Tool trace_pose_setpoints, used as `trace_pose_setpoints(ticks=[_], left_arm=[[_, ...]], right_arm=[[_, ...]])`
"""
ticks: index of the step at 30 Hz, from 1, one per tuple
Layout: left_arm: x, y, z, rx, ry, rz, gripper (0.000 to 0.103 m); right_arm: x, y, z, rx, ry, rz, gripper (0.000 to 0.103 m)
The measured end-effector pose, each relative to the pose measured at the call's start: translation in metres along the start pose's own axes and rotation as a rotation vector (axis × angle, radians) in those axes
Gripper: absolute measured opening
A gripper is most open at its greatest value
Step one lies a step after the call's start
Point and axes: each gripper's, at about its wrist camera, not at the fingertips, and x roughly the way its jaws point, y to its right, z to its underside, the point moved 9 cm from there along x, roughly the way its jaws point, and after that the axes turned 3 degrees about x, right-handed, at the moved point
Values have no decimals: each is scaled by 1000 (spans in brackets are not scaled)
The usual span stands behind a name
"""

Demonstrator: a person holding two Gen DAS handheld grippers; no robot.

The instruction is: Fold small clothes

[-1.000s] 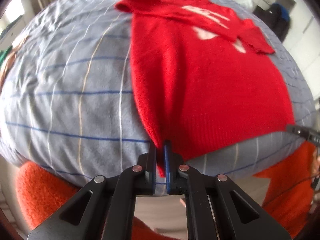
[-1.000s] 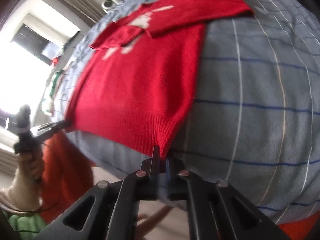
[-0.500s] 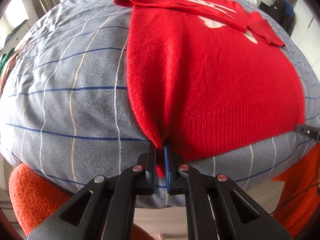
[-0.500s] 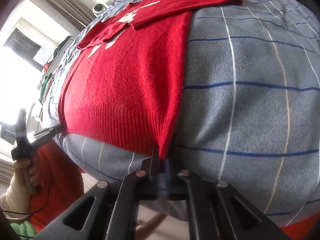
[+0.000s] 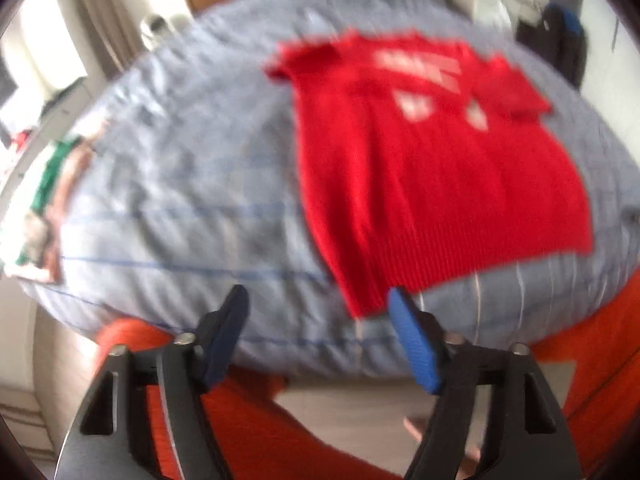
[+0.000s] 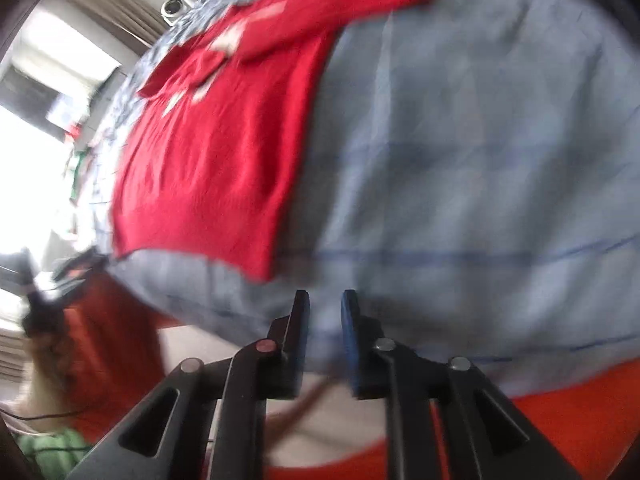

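Observation:
A red knitted sweater (image 5: 432, 168) with white marks on its chest lies flat on the grey checked bed (image 5: 180, 184), both sleeves folded in over the chest. My left gripper (image 5: 318, 300) hangs just off the hem's near left corner, its jaws opening wide with nothing between them. In the right wrist view the same sweater (image 6: 208, 160) lies up and to the left. My right gripper (image 6: 325, 300) is a little below the hem's right corner, jaws opening by a narrow gap, nothing in it. Both views are blurred.
An orange blanket (image 5: 600, 360) hangs below the bed's near edge. Folded clothes, green among them (image 5: 52, 176), lie at the bed's left side. A dark bag (image 5: 560, 40) hangs at the far right. A hand holding the other gripper (image 6: 44, 304) shows in the right wrist view.
Both grippers have let go of the sweater's hem corners and drawn back and up from the bed. The hem now lies flat on the cover.

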Motion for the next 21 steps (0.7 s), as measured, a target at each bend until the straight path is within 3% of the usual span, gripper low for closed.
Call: trace_pose_setpoints(ticks=[2, 3, 4, 6, 8, 12, 14, 16, 17, 21], left_arm=[[-13, -14, -18, -56, 82, -47, 85], [-14, -19, -22, -73, 96, -54, 85], [-13, -23, -27, -98, 101, -56, 85], [-8, -26, -34, -141, 83, -38, 85], [-8, -25, -35, -189, 67, -5, 85], [-16, -32, -17, -191, 55, -20, 85], [-16, -40, -9, -182, 37, -42, 85], [-12, -46, -3, -192, 18, -55, 85], [-13, -51, 1, -202, 13, -55, 85], [-7, -57, 2, -226, 2, -50, 85]], right_arm=[[-28, 0, -39, -94, 107, 94, 32], [-37, -6, -57, -129, 150, 109, 47], [-44, -20, -85, -179, 212, 101, 62], [-41, -47, -116, -266, 281, 43, 73], [-14, -84, -143, -378, 311, -25, 74], [61, -121, -160, -534, 252, -9, 73], [102, -121, -162, -562, 186, 29, 69], [114, -108, -167, -491, 167, 3, 19], [104, -92, -177, -401, 215, 5, 9], [33, 13, -204, -54, 391, 3, 8]])
